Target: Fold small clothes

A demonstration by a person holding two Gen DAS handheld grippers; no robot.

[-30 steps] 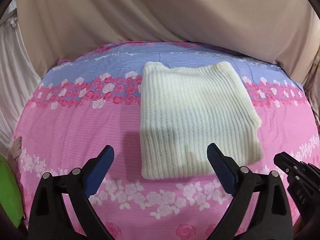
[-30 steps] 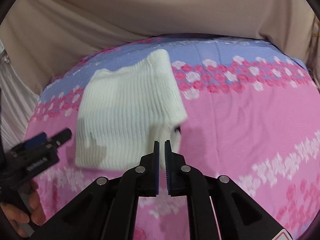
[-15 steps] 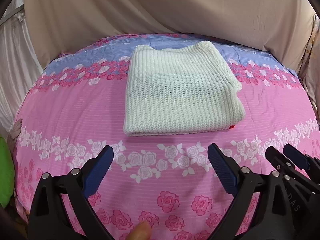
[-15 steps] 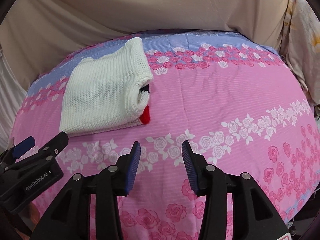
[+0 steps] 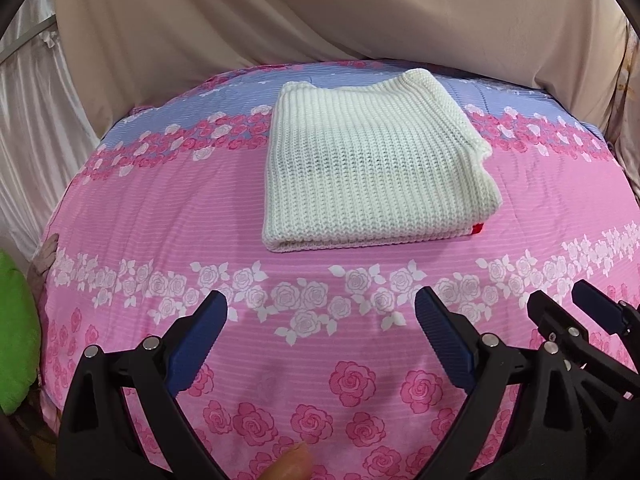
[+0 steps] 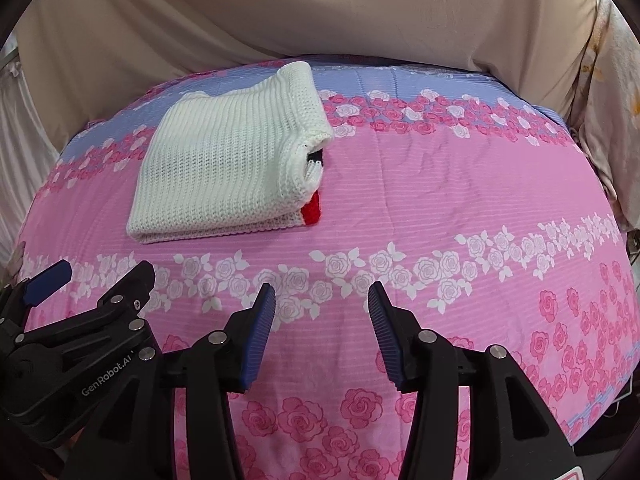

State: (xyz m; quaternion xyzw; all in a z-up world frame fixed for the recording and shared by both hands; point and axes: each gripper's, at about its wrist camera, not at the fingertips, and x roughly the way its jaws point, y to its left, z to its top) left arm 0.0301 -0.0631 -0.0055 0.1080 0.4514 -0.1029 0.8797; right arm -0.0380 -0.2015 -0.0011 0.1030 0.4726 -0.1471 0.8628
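So both my claws are hanging over the near edge of the bed now, nothing in either of them. The left claw (image 5: 320, 332) is spread wide with just flowery sheet between the blue pads. The right claw (image 6: 322, 326) was pinched tight right at the sweater's near right corner a second ago, and its jaws have just been opening; they now stand partly apart with nothing between them. I've pulled both back toward me, so the near strip of white roses on the pink rose-print bed sheet (image 5: 132, 216) now sits between the claws and the garment.

Past that strip lies the cream-white ribbed knit sweater (image 5: 372, 164), folded into a flat, roughly square packet, sitting in the middle of the bed toward the far edge, partly over the blue band of the sheet. On its right side a bit of red (image 6: 312, 210) and a dark trim (image 6: 316, 157) peek out from between the layers, so the stack isn't perfectly sealed there.

My read: letting go and backing off means this fold is basically done. Beige draped cloth (image 5: 320, 12) hangs behind the bed.
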